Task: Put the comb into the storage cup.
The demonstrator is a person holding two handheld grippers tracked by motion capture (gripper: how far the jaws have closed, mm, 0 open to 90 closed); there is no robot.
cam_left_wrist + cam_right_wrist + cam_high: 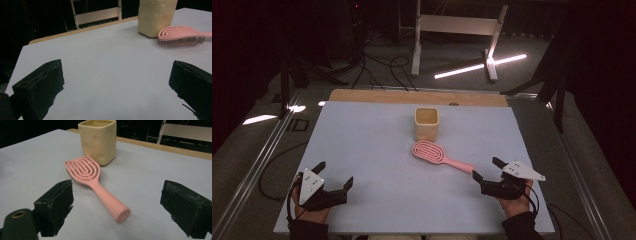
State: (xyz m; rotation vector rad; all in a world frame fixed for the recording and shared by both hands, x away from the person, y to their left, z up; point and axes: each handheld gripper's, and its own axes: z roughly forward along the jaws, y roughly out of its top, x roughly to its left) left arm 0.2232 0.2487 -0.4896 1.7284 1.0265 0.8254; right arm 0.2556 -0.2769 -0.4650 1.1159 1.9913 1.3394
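Pink hairbrush (442, 155) lies flat on the pale blue worktop (372, 150), bristles down and slotted back up, just in front of the cream square cup (426, 123). Its oval head sits nearest the cup, close beside the cup's base though I cannot tell whether the two touch. Its handle runs away from the cup toward the right gripper (484, 170).

In the right gripper view the hairbrush (93, 183) reaches in between the two black jaws, its rounded handle end lying in the gap, nearer the left jaw and clear of both. The right gripper (117, 207) is spread wide and holds nothing. The cup (98, 141) stands upright behind the brush head, its mouth open upward.

The left gripper (334, 177) rests at the near edge of the worktop, well apart from the cup and off to its left, a hand (312, 210) wrapped round its body. Its jaws are likewise wide apart with bare worktop between them. In the left gripper view the cup (156, 16) stands far ahead and to the right, the brush (181, 36) just beside it.
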